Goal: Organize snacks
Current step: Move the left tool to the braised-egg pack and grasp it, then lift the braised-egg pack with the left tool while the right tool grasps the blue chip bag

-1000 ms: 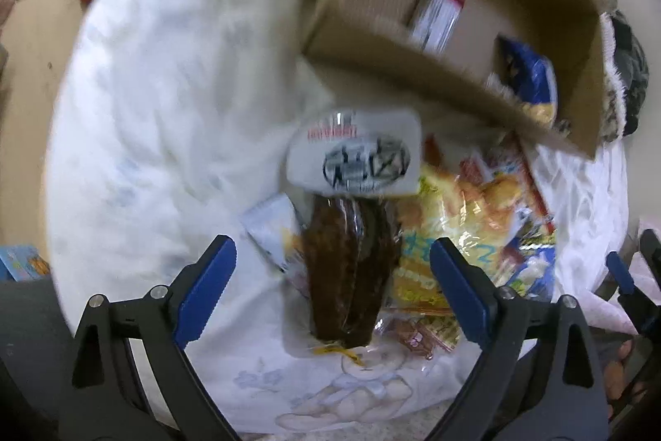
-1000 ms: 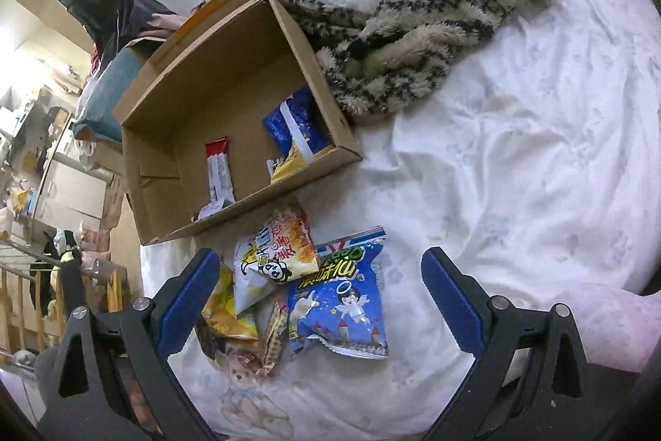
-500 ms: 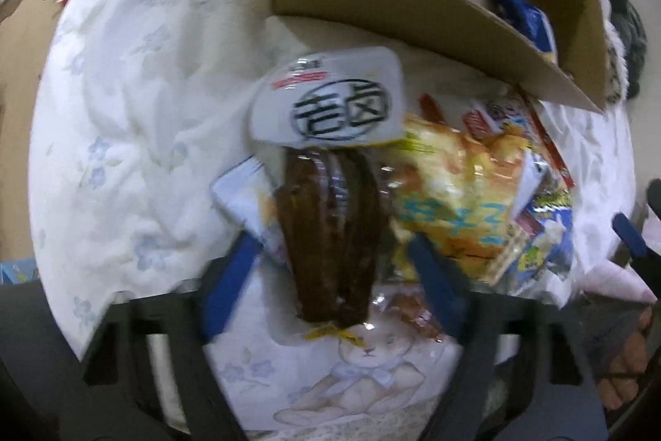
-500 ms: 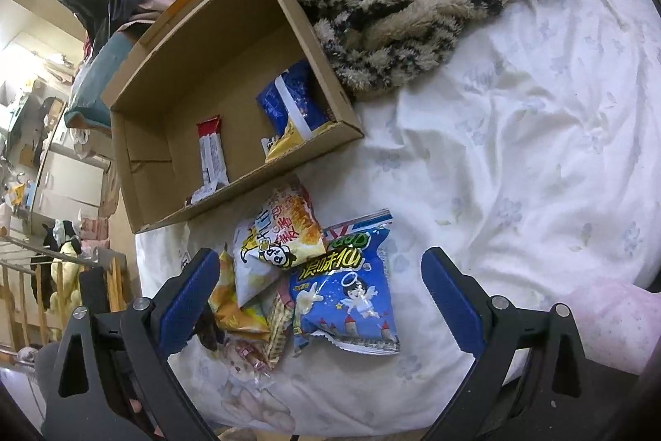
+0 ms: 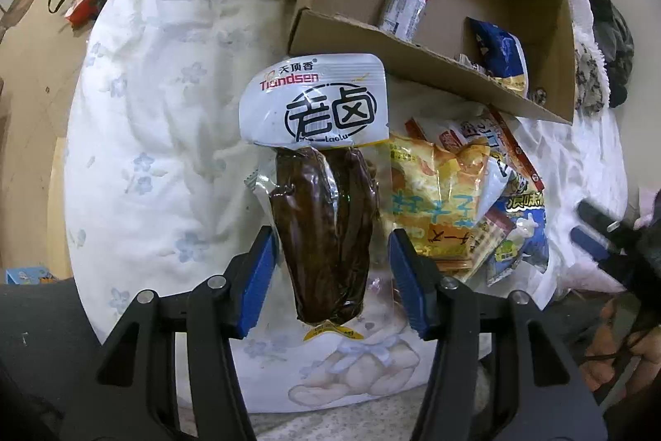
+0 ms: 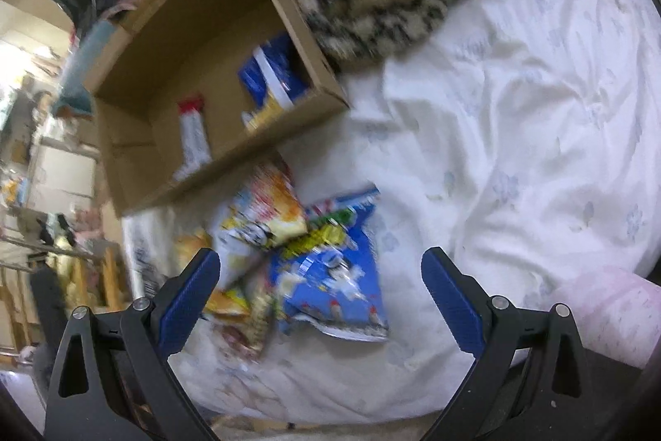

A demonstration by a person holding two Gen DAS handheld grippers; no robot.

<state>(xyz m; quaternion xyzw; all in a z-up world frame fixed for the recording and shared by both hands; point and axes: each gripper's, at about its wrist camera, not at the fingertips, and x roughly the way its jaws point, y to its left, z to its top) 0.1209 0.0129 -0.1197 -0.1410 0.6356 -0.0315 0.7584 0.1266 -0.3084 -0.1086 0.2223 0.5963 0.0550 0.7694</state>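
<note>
Between the blue pads of the left gripper [image 5: 330,267] sits a vacuum-packed brown snack [image 5: 326,230], the jaws having just been closing and now clamped on it above the white quilt [image 5: 157,151]; the right gripper [image 6: 320,296] hangs open over the loose snack packets [image 6: 330,275], near the cardboard box [image 6: 198,77]

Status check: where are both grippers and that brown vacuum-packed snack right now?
Left gripper jaws just closing, clamped on brown snack pack. Right gripper open, above blue snack bag. Cardboard box unobstructed.
</note>
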